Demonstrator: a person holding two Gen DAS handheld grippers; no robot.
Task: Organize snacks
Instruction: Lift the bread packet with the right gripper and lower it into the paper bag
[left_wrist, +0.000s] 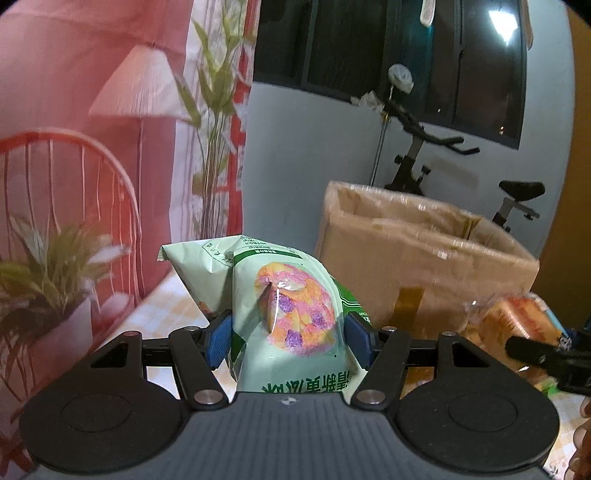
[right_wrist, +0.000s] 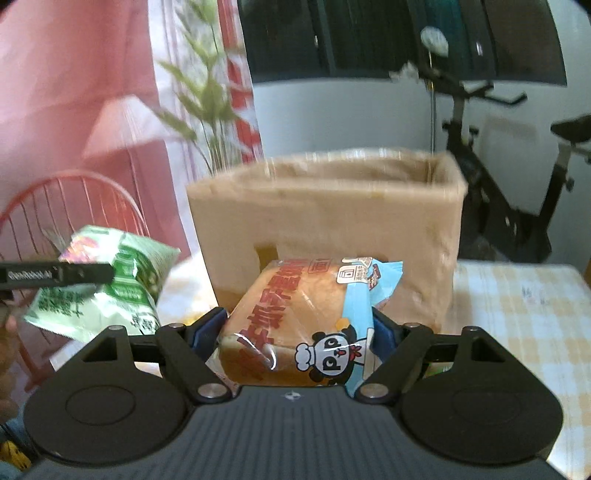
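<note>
My left gripper (left_wrist: 286, 341) is shut on a pale green snack bag (left_wrist: 284, 302) with a pink and orange picture, held above the table to the left of an open cardboard box (left_wrist: 424, 258). My right gripper (right_wrist: 295, 336) is shut on a wrapped bread loaf (right_wrist: 295, 325) with a panda chef label, held in front of the box (right_wrist: 332, 214). The green bag also shows at the left of the right wrist view (right_wrist: 107, 280), with a left finger across it. The bread shows at the right of the left wrist view (left_wrist: 517, 321).
The table has a yellow checked cloth (right_wrist: 517, 314). A pink printed backdrop (left_wrist: 74, 147) hangs at the left. An exercise bike (left_wrist: 443, 158) stands behind the box, under a dark window.
</note>
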